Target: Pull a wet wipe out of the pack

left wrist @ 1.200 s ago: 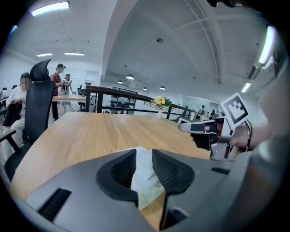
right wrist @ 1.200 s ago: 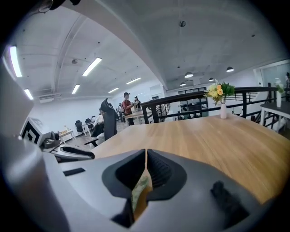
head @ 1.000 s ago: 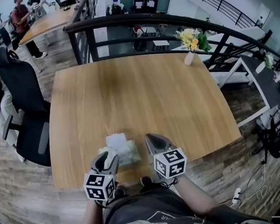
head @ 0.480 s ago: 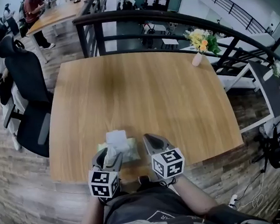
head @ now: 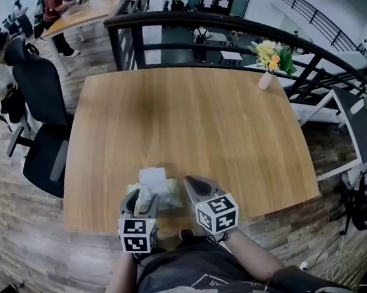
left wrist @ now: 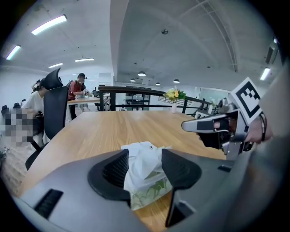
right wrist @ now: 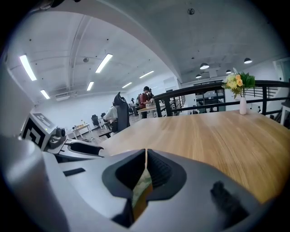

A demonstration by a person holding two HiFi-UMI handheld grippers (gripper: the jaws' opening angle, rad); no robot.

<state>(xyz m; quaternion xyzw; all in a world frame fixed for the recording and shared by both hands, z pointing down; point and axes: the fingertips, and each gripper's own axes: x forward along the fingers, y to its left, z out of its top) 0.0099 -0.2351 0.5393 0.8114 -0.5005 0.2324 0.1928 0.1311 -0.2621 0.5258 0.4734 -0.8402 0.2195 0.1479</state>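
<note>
Wipe (head: 152,176) partly out: white tuft standing up from pack (head: 167,199), flat on desk (head: 187,111) close to near edge. Not yet pulled free. Left gripper (head: 144,200) over pack's near side, fingers (left wrist: 111,171) just opened wide, flanking the tuft with no grip on it. Right gripper (head: 192,184) just beside pack's right side, fingers (right wrist: 131,172) closed, apparently on nothing. Left to do, by the look of it: close on tuft, steady pack, draw wipe clear.
</note>
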